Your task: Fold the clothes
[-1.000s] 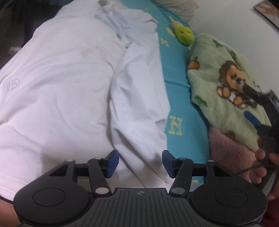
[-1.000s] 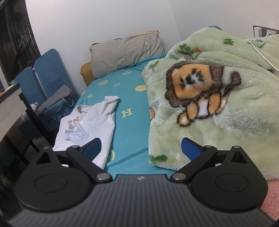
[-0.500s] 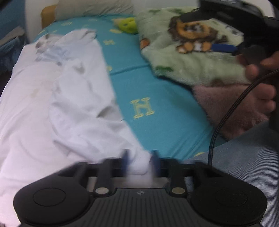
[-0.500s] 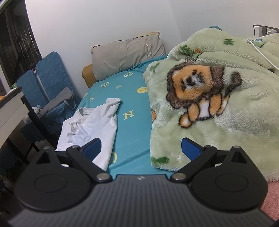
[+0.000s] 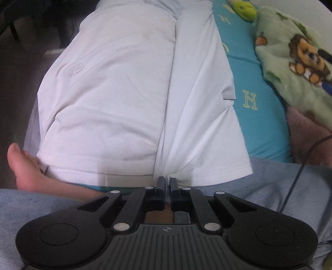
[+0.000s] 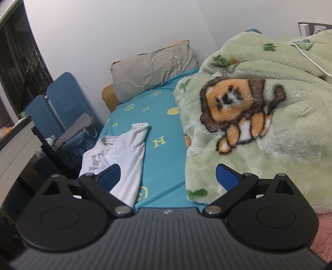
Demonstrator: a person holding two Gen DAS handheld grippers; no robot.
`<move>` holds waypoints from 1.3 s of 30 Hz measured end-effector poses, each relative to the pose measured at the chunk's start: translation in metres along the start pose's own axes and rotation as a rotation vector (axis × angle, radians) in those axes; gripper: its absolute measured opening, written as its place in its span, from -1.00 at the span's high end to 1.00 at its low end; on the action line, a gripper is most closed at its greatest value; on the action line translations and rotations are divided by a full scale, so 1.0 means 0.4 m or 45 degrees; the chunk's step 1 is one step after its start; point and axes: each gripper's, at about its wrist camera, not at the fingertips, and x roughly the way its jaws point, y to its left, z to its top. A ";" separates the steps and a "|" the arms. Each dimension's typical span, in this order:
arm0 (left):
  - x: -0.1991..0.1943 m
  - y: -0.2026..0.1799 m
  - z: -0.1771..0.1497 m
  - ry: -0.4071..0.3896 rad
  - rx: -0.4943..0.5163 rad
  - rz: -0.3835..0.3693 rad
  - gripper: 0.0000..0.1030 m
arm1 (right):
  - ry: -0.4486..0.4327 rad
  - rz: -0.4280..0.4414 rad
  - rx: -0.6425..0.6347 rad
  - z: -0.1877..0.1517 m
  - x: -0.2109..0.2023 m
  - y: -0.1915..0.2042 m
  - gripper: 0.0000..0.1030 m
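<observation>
left wrist view, from the left edge: i saw a bare foot [image 5: 22,166] touching the lower left corner of the white shirt [image 5: 116,99]. the shirt lay spread on the teal bed sheet [image 5: 257,116], its right part folded over the body along a long crease. a faint logo [image 5: 75,69] showed on the left of the chest. the hem ran across the near edge, just above the person's grey-blue trouser legs [image 5: 280,178].

at centre bottom, my left gripper [image 5: 167,183] had its jaws pressed together on a pinch of the hem, where the crease met the hem; cloth puckered toward the blue pads.

further right, the sheet showed a yellow "h" print [image 5: 250,99]. a green lion blanket [image 5: 294,68] lay along the right side, with a yellow-green plush toy [image 5: 245,9] near the top and a black cable [image 5: 298,172] crossing the trousers.

right wrist view, from the left edge: blue chairs [image 6: 56,103] stood beside the bed. the white shirt [image 6: 124,151] lay on the left half of the teal bed sheet [image 6: 164,162], a sleeve pointing toward the grey pillow [image 6: 153,68] at the wall. my right gripper [image 6: 167,176] hung over the near edge of the bed with its jaws spread wide and nothing between them; the left pad overlapped the shirt in the picture, but i could not tell contact. the lion blanket [image 6: 269,124] filled the right side, a white cable [image 6: 309,58] lying on it.
</observation>
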 end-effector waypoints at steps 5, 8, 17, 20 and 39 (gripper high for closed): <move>-0.051 -0.008 0.036 -0.074 0.041 -0.062 0.04 | 0.004 0.002 -0.053 -0.010 -0.007 0.024 -0.94; -0.048 -0.016 0.099 -0.174 0.053 -0.129 -0.03 | 0.009 0.007 -0.044 -0.011 -0.005 0.024 -0.94; 0.117 0.070 0.490 -0.519 -0.203 -0.178 -0.24 | 0.063 -0.010 -0.057 -0.025 0.049 0.039 -0.94; 0.191 0.108 0.607 -0.577 -0.342 -0.215 -0.24 | 0.082 -0.019 -0.061 -0.026 0.090 0.047 -0.94; 0.330 0.069 0.864 -0.769 -0.029 0.215 0.86 | 0.181 0.008 -0.043 -0.045 0.290 0.060 -0.94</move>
